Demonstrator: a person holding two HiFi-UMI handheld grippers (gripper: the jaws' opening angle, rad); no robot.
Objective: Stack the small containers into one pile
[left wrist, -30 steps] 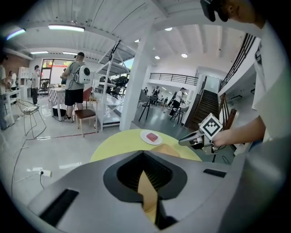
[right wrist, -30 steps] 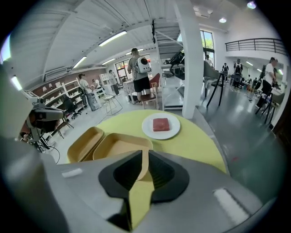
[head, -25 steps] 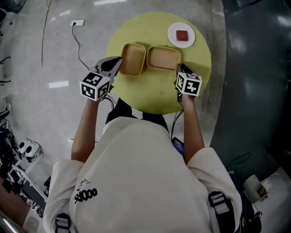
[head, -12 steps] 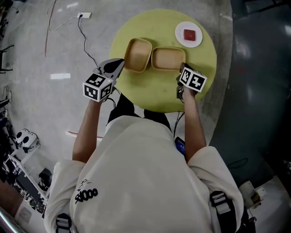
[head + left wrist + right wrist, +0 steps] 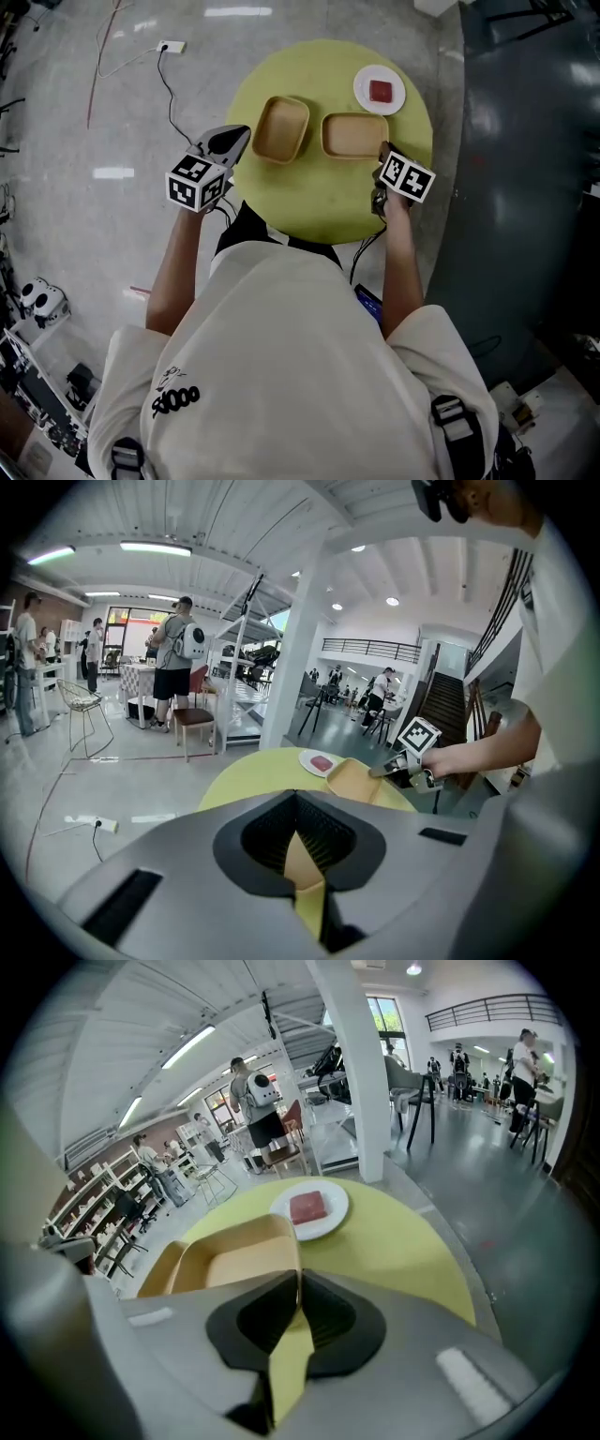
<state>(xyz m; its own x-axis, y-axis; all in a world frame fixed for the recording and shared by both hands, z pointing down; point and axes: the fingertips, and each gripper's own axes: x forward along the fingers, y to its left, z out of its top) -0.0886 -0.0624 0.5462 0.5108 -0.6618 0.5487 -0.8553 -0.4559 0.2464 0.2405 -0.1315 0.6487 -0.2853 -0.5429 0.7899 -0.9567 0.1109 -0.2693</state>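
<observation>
Two tan containers lie side by side on the round yellow table (image 5: 319, 199), a narrow gap between them. My left gripper (image 5: 246, 132) sits at the left container's (image 5: 281, 128) outer edge. Its jaws come to a point, and a strip of that container (image 5: 302, 860) shows in the slit between the pads. My right gripper (image 5: 383, 150) is at the near right corner of the right container (image 5: 355, 136). Its jaws have just been closing, and that container's rim (image 5: 292, 1246) runs into the thin gap between the pads of the right gripper (image 5: 298, 1274).
A white plate (image 5: 380, 90) with a red block stands just beyond the right container, near the table's far right edge. A dark wall runs along the right of the table. Cables lie on the grey floor to the left. People and chairs stand far off.
The two containers touched a second ago and now stand slightly apart. The right container has slid a little to the right with my right gripper at its corner. The left gripper stays at its container's edge.
</observation>
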